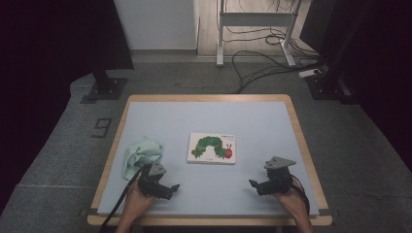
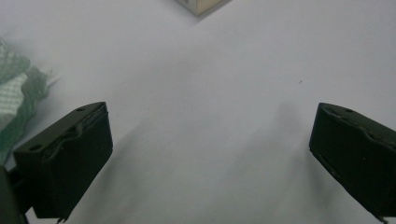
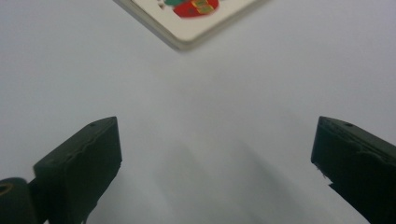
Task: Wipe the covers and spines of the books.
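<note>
Hovering near table's front edge: left gripper (image 1: 174,187) and right gripper (image 1: 252,183), jaws spread wide, empty. Flat white caterpillar picture book (image 1: 212,148) lies mid-table between them. Crumpled pale-green cloth (image 1: 140,154) just beside left gripper. Risk: thin book sliding away under one-sided nudge; cloth snagging.

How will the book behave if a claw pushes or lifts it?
The book lies flat and shut, so a push would probably slide it, with no rolling or tipping. Its thick square edge suggests stiff board pages, unlikely to flop. Lying flush with the table, it may be awkward to get under.
</note>
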Action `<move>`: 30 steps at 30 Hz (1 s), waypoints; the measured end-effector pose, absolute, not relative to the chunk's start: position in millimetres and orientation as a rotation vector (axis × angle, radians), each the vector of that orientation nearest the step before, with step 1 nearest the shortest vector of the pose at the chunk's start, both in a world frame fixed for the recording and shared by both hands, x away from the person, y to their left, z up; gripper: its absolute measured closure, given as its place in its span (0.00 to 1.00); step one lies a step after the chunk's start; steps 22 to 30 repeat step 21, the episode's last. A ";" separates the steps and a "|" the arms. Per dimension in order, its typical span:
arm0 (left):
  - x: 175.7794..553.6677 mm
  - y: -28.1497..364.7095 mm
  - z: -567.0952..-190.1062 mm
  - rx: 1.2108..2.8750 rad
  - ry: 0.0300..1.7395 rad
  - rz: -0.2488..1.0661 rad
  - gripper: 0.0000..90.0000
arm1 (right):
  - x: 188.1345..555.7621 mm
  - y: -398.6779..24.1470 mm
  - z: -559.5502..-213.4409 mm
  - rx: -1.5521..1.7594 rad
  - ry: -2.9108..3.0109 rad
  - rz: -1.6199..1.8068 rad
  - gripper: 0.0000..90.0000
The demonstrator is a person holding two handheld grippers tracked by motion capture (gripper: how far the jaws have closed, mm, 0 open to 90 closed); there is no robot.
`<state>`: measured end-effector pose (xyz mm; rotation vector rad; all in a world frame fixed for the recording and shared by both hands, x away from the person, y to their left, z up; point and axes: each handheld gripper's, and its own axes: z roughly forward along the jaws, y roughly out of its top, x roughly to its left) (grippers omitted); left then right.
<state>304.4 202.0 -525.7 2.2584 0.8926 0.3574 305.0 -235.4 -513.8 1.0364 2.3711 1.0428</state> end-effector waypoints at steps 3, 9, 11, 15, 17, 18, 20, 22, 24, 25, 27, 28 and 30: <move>303.8 201.0 -527.5 2.271 0.889 0.363 0.00 | 304.2 -243.0 -520.4 1.066 2.363 1.021 0.00; 306.8 202.1 -528.5 2.274 0.905 0.323 0.00 | 305.1 -251.3 -534.0 1.119 2.362 0.996 0.00; 306.7 202.0 -528.6 2.276 0.903 0.325 0.00 | 306.5 -252.6 -535.9 1.143 2.367 1.006 0.00; 306.5 201.8 -528.9 2.276 0.902 0.328 0.00 | 306.4 -252.5 -536.6 1.144 2.365 1.006 0.00; 306.4 201.9 -529.0 2.276 0.901 0.328 0.00 | 306.2 -252.4 -536.8 1.142 2.364 1.005 0.00; 306.3 201.8 -529.0 2.276 0.902 0.328 0.00 | 306.2 -252.5 -536.9 1.142 2.364 1.006 0.00; 306.1 201.5 -529.0 2.277 0.901 0.331 0.00 | 306.0 -252.6 -537.1 1.143 2.364 1.006 0.00; 306.2 201.5 -529.0 2.277 0.903 0.330 0.00 | 305.9 -252.5 -537.2 1.142 2.363 1.006 0.00; 306.2 201.5 -529.0 2.277 0.903 0.330 0.00 | 305.9 -252.5 -537.2 1.142 2.363 1.006 0.00; 306.2 201.5 -529.0 2.277 0.903 0.330 0.00 | 305.9 -252.5 -537.2 1.142 2.363 1.006 0.00; 306.2 201.5 -529.0 2.277 0.903 0.330 0.00 | 305.9 -252.5 -537.2 1.142 2.363 1.006 0.00; 306.2 201.5 -529.0 2.277 0.903 0.330 0.00 | 305.9 -252.5 -537.2 1.142 2.363 1.006 0.00; 306.2 201.5 -529.0 2.277 0.903 0.330 0.00 | 305.9 -252.5 -537.2 1.142 2.363 1.006 0.00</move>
